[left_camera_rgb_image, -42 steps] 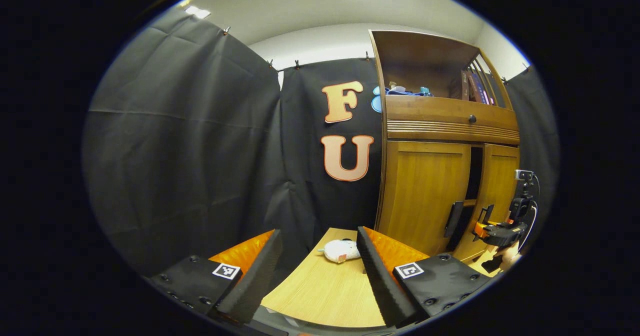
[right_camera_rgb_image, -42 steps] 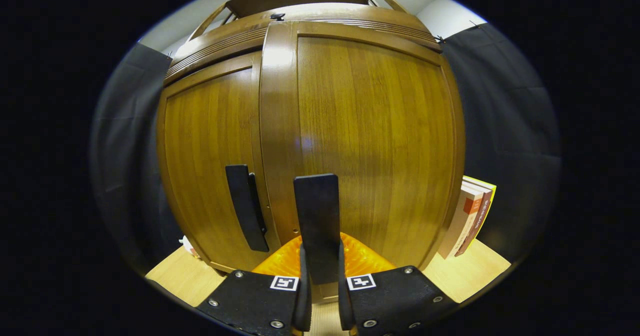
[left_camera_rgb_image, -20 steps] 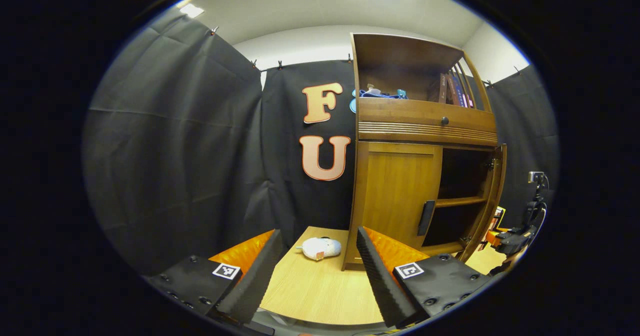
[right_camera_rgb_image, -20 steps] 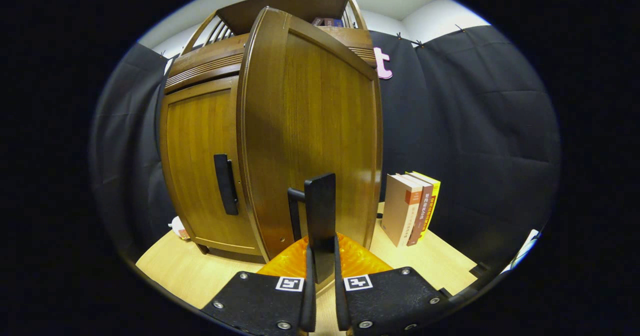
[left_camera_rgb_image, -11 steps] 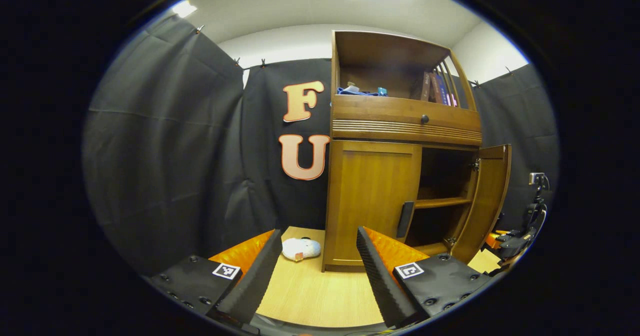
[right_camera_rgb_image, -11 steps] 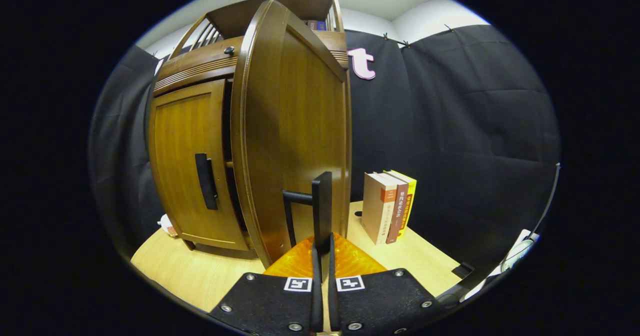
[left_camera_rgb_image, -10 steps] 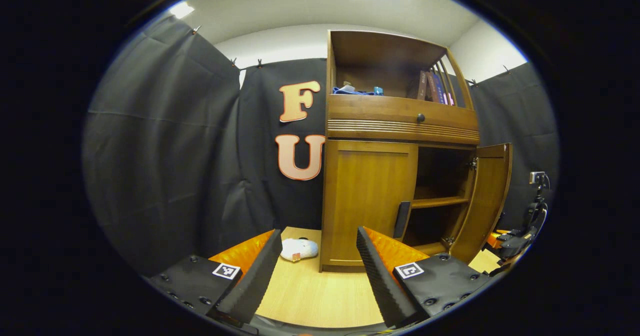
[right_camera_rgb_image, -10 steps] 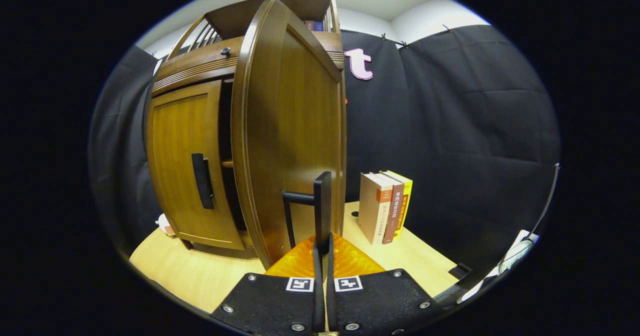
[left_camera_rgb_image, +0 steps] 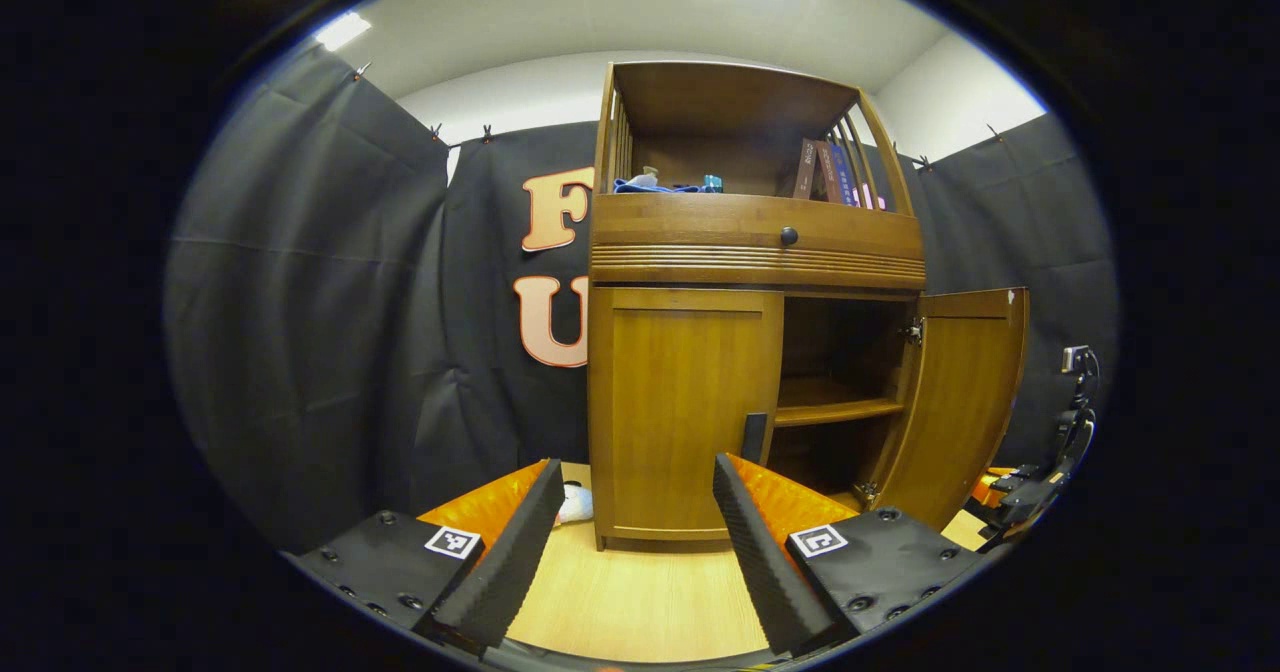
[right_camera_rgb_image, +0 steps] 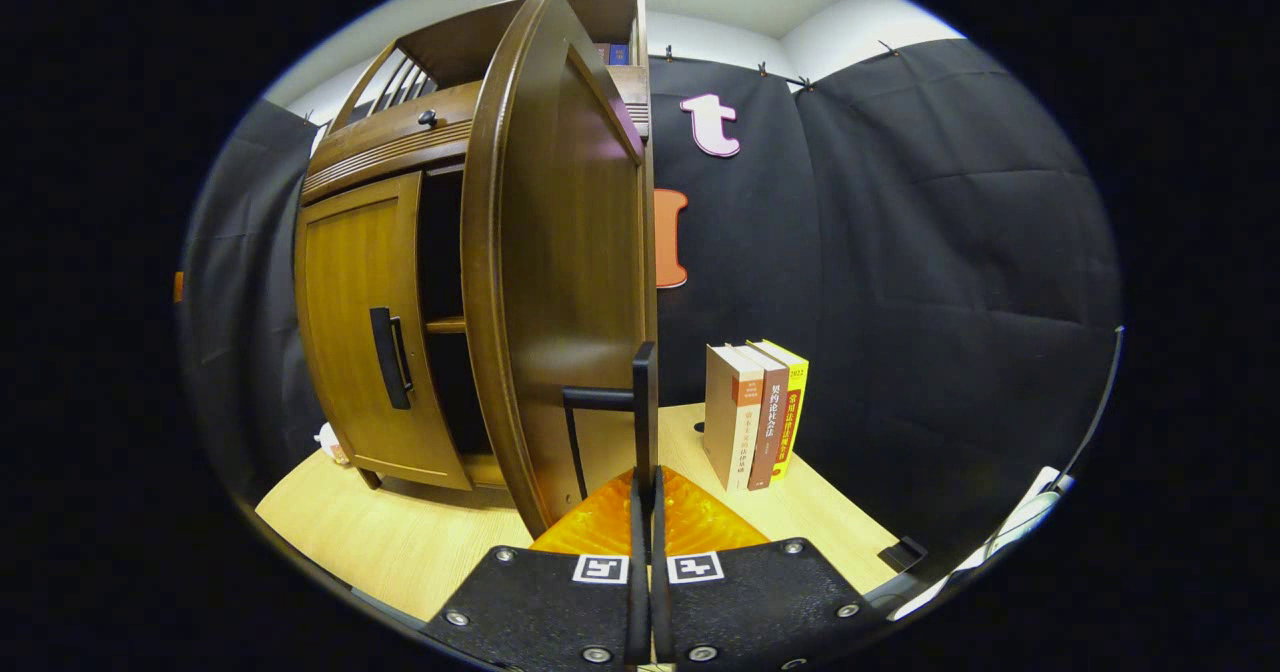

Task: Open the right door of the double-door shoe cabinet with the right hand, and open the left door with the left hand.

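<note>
The wooden shoe cabinet (left_camera_rgb_image: pixel 755 252) stands on a light table. Its left door (left_camera_rgb_image: pixel 685 412) is closed, with a dark vertical handle (left_camera_rgb_image: pixel 754 437) at its inner edge. My left gripper (left_camera_rgb_image: pixel 636 467) is open and holds nothing, a short way in front of that door. The right door (right_camera_rgb_image: pixel 560 282) is swung wide open. My right gripper (right_camera_rgb_image: pixel 645 477) is shut on the right door's handle (right_camera_rgb_image: pixel 645 402). In the left gripper view the open right door (left_camera_rgb_image: pixel 965 402) and the right gripper (left_camera_rgb_image: pixel 1030 482) sit at the far right.
A shelf (left_camera_rgb_image: pixel 830 410) shows inside the open half. Three books (right_camera_rgb_image: pixel 755 412) stand upright on the table (right_camera_rgb_image: pixel 400 532) right of the cabinet. A white plush toy (left_camera_rgb_image: pixel 572 502) lies by the cabinet's left foot. The top shelf holds books and small items.
The right door has swung from barely ajar to wide open, held by my right gripper. The left gripper has turned so the cabinet's closed left door now lies straight ahead.
</note>
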Tool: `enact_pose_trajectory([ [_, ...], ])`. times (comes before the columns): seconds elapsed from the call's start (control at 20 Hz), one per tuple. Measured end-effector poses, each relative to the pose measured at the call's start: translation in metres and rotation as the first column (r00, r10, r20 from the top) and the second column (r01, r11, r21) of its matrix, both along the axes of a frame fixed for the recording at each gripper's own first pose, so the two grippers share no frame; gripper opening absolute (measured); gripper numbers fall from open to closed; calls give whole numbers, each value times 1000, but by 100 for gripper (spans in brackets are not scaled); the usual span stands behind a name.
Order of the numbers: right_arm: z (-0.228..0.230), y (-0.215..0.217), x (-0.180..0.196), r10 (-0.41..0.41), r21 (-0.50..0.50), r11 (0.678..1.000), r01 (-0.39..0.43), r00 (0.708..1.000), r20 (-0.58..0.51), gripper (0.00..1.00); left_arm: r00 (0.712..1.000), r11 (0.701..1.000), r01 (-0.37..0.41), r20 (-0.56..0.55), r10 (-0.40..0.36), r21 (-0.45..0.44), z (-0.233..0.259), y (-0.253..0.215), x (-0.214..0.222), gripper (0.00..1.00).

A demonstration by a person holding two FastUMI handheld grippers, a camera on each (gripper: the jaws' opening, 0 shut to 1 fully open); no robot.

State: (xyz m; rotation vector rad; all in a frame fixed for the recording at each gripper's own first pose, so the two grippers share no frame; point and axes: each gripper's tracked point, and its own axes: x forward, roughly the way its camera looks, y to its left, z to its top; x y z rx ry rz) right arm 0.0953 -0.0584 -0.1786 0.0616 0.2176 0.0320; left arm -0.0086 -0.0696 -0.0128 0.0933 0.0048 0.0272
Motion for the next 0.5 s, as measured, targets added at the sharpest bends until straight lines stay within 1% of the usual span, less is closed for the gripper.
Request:
enact_pose_trajectory([
  [0.25,-2,-30,6,48,12,999,-48,999,-4,0,1000,1000,-7,5,7,-2,-3,-35,12,93],
  [0.5,-3,-50,9,105,24,994,-105,994,-6,0,1000,1000,-8,-1,8,-16,-13,-67,30,93],
])
